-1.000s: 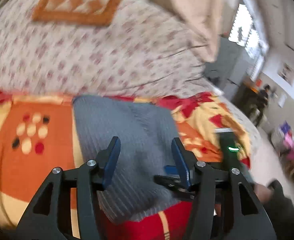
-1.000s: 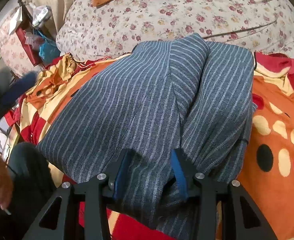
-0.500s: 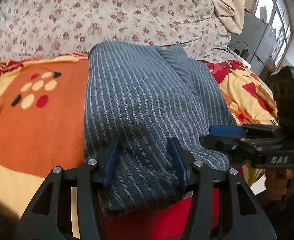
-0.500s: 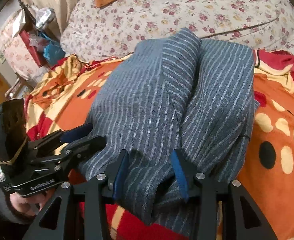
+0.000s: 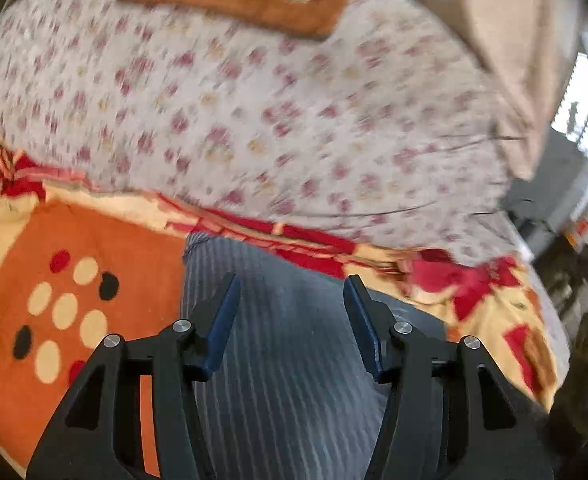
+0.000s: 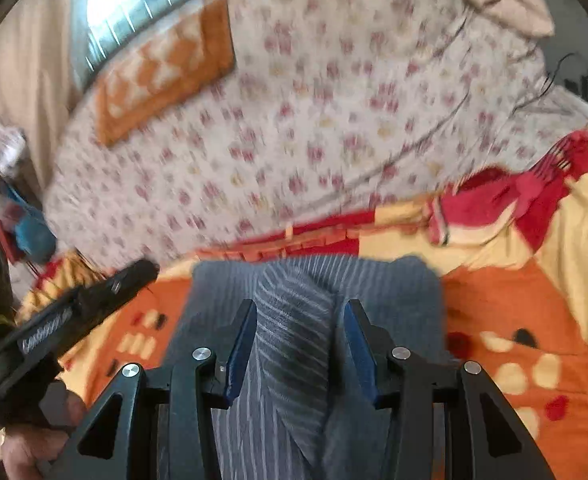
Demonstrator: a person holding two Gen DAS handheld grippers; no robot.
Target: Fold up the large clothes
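Orange-red blanket (image 5: 94, 240) under striped grey garment (image 5: 294, 380) — left gripper (image 5: 290, 316) opening astride it, right gripper (image 6: 300, 344) half-open around a fold, grip unclear.

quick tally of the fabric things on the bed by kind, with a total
striped grey garment: 1
orange, red and yellow blanket: 1
floral quilt: 1
orange checked cushion: 1
beige cloth: 1
total: 5

garment (image 5: 294, 360) on blanket (image 5: 94, 240), quilt (image 5: 254, 120) behind
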